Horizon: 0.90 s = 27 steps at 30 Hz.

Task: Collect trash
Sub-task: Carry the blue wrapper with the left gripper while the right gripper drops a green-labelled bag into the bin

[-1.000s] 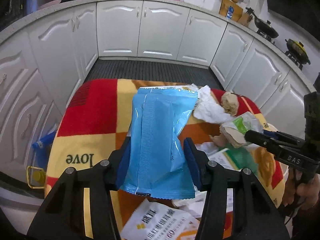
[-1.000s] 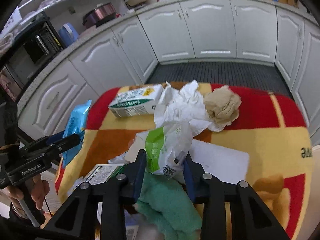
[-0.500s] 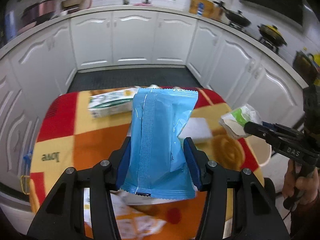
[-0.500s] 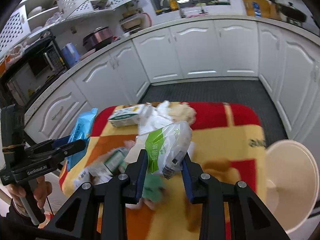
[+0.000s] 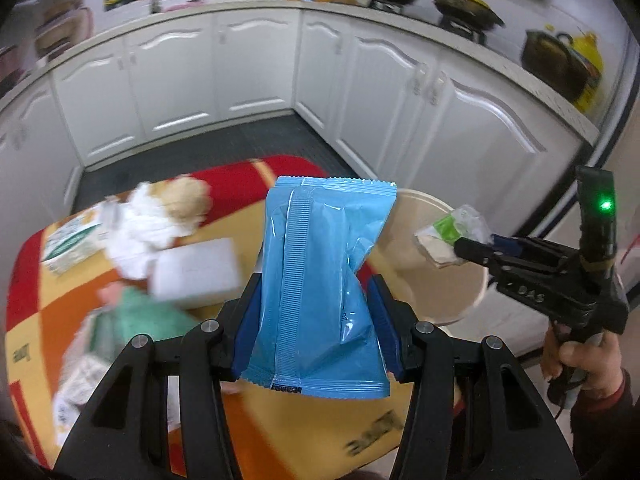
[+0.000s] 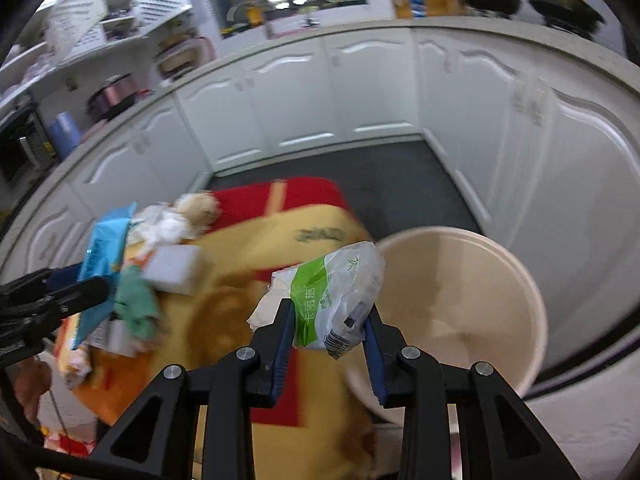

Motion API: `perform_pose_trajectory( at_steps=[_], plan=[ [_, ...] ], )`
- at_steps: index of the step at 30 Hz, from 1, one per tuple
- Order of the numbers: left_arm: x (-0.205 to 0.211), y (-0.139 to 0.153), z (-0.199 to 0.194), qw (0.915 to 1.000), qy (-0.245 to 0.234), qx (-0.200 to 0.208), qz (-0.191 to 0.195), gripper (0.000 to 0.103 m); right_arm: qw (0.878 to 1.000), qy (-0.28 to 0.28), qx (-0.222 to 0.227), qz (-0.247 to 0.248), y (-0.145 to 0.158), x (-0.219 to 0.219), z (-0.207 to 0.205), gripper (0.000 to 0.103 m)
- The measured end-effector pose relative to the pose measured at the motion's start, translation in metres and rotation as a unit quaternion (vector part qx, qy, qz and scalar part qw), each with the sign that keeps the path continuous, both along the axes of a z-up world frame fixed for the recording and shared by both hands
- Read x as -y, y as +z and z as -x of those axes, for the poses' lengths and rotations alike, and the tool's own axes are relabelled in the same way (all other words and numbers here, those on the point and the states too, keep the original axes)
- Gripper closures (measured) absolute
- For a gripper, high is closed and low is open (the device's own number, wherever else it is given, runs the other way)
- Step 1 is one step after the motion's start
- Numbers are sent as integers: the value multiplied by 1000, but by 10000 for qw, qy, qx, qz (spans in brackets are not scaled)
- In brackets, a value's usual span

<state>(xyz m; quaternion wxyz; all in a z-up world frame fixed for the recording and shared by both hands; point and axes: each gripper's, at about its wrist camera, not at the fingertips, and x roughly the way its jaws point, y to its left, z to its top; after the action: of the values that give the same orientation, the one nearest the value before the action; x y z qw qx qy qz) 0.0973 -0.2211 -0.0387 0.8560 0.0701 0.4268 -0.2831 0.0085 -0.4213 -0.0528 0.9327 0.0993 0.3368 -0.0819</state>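
A blue snack wrapper (image 5: 320, 300) stands upright, pinched at its lower half between the blue pads of the left claw (image 5: 316, 320), gripped low so the long, limp packet does not fold over. The right claw (image 6: 328, 328) is clamped narrowly on a crumpled green and clear plastic bag (image 6: 332, 300) with some paper bunched behind it, held out at the rim of the cream-coloured bin (image 6: 480, 292), probably so it can fall inside on release. The bin stands open just beside the bench (image 5: 280, 432), which is covered in a red, orange and yellow cloth. More rubbish lies on it: crumpled white tissue (image 5: 140, 224), a brownish paper ball (image 5: 188, 200), a milk carton (image 5: 68, 244) and what looks like a green cloth (image 5: 148, 316), blurred
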Motion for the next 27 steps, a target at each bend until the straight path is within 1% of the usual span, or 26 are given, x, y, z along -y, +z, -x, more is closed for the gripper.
perform_pose_trajectory(
  at_steps=[5, 9, 12, 14, 15, 18, 20, 22, 24, 27],
  plan=[
    [56, -17, -6, 9995, -275, -121, -121, 53, 9991, -358, -204, -47, -19, 36, 10, 72],
    [82, -32, -15, 9991, -280, -269, -158, 53, 9978, -561, -352, -48, -32, 58, 12, 72],
    [101, -44, -20, 9988, -263, -346, -212, 51, 9965, -678, -460, -155, -42, 74, 12, 72],
    [111, -50, -22, 9986, -272, -399, -194, 45, 9958, -745, -500, -183, -46, 82, 12, 72],
    [115, -52, -22, 9987, -254, -399, -191, 44, 9955, -776, -514, -180, -47, 84, 13, 70],
    [123, -55, -23, 9985, -294, -441, -120, 42, 9942, -941, -493, -175, -50, 92, 14, 55],
    [126, -57, -24, 9983, -313, -488, -110, 35, 9937, -1007, -476, -150, -50, 95, 18, 52],
    [127, -60, -25, 9980, -320, -542, -92, 34, 9934, -1033, -462, -172, -50, 95, 20, 42],
    [126, -62, -25, 9979, -314, -561, -111, 34, 9934, -1040, -426, -218, -50, 97, 24, 39],
    [123, -62, -25, 9977, -282, -598, -130, 34, 9936, -1016, -427, -259, -52, 96, 26, 39]
  ],
)
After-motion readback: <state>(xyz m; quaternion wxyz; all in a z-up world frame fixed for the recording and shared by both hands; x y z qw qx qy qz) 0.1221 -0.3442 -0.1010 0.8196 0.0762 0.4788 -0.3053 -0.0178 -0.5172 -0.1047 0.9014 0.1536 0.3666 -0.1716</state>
